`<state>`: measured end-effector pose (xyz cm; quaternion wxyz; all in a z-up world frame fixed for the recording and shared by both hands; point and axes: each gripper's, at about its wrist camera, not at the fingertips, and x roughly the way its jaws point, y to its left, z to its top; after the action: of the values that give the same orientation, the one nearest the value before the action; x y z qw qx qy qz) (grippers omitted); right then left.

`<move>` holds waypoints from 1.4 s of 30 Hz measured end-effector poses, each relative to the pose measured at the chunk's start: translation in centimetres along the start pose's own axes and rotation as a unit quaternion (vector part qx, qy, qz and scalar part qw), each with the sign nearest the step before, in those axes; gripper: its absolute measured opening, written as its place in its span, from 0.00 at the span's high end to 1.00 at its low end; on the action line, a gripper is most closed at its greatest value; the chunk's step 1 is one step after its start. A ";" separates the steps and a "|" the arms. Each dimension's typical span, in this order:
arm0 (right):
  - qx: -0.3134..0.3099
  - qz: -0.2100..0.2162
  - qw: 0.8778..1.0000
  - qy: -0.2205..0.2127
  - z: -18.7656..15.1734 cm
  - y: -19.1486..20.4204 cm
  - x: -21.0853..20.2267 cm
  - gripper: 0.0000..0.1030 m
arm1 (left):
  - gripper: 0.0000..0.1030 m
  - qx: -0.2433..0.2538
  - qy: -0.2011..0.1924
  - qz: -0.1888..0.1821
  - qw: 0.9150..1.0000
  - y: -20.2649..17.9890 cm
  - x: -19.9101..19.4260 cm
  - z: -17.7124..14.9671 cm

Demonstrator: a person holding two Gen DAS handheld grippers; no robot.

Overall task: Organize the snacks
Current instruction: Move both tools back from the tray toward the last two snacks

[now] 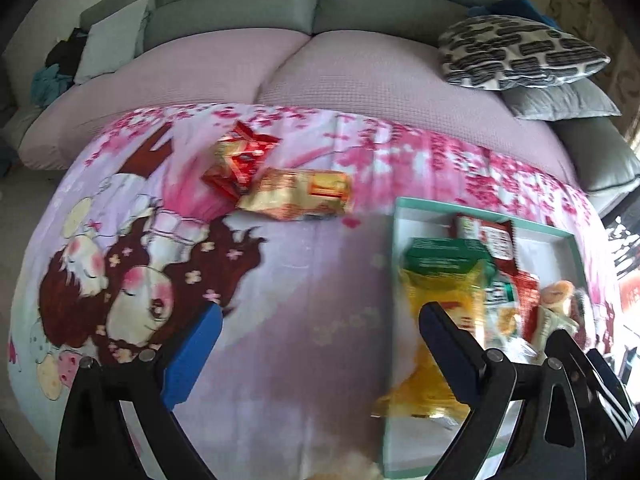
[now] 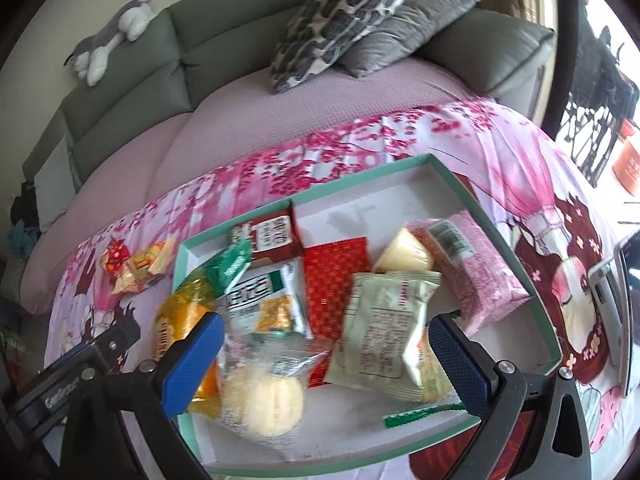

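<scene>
A shallow white tray with a teal rim (image 2: 516,256) lies on a pink cartoon cloth and holds several snack packs: a yellow-green bag (image 2: 188,308), a red pack (image 2: 336,276), a pale green pack (image 2: 384,332), a pink pack (image 2: 480,276) and a clear bag of buns (image 2: 260,392). My right gripper (image 2: 326,360) is open and empty above the tray's near side. My left gripper (image 1: 320,356) is open and empty over the cloth, left of the tray (image 1: 400,216). A red pack (image 1: 240,160) and a gold pack (image 1: 296,196) lie on the cloth beyond it.
The cloth (image 1: 300,300) covers a table in front of a grey sofa (image 1: 320,4) with a lilac seat cover. Patterned and grey cushions (image 1: 516,52) sit at its right end. A plush toy (image 2: 116,36) lies on the sofa back. A white device (image 2: 624,280) stands at the right.
</scene>
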<state>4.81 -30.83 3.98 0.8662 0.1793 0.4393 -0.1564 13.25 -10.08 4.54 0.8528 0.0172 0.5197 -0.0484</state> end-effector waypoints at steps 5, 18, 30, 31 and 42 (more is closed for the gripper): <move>-0.033 0.019 0.999 0.001 -0.5 2.6 0.1 0.00 | 0.04 -0.006 0.005 0.015 1.000 2.3 0.1 0.4; -0.103 0.055 0.993 0.005 -2.6 8.7 -0.2 0.00 | 0.04 -0.014 0.014 0.051 0.999 8.2 0.0 -0.1; -0.141 0.058 0.988 0.016 -3.7 12.4 0.8 0.00 | 0.04 -0.047 0.012 0.054 0.997 12.0 0.4 1.0; -0.143 0.058 0.988 0.017 -3.6 12.7 0.9 0.00 | 0.04 -0.048 0.013 0.055 0.997 12.2 0.5 1.2; -0.135 0.073 0.988 0.002 0.6 16.9 1.8 0.00 | 0.04 -0.043 0.001 0.031 0.999 13.7 1.6 5.7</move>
<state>13.46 -16.35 5.76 0.8909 0.0926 0.4436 -0.0314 20.41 3.01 5.48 0.8532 -0.0032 0.5216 -0.0001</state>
